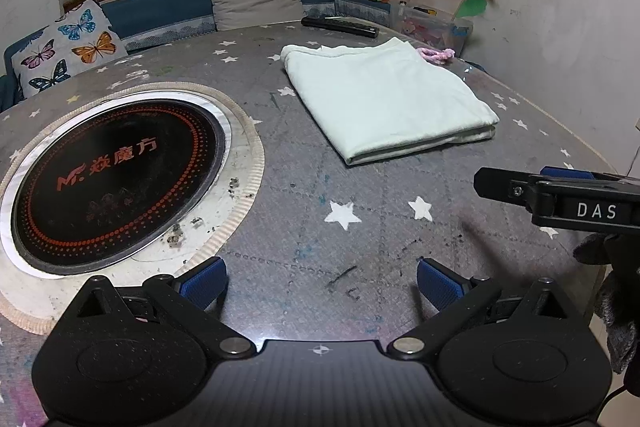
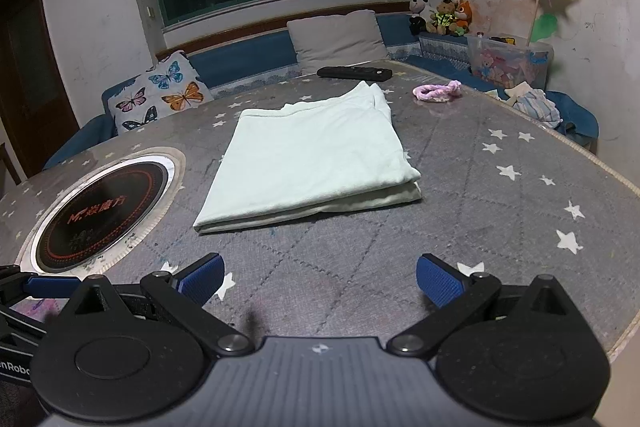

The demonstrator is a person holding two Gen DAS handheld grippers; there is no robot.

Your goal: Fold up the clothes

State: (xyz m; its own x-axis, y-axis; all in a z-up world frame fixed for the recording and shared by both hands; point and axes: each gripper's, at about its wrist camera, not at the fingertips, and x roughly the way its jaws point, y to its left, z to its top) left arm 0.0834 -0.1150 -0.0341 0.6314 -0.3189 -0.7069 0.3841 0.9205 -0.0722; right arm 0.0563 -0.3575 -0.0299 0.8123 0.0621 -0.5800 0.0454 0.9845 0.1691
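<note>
Ahead of both pairs of fingers stretches the round table (image 2: 500, 219), its grey star-printed cover filling most of each view, with a bench seat and cushions (image 2: 336, 39) beyond under a dark window. Off to the left of the fingers sits the built-in cooktop (image 1: 116, 183). Well beyond the fingertips lies the pale garment (image 2: 308, 163), already folded into a flat rectangle with stacked layers showing at its near edge. Further back are a remote (image 2: 354, 73) and a pink hair tie (image 2: 436, 91).

The left gripper (image 1: 320, 283) and right gripper (image 2: 320, 281) both hover over bare cloth with fingers spread wide, holding nothing.

One risk, as I judge it: a pinch taking only the top layer would peel the fold open, and a dragged edge could bunch the table cover.
</note>
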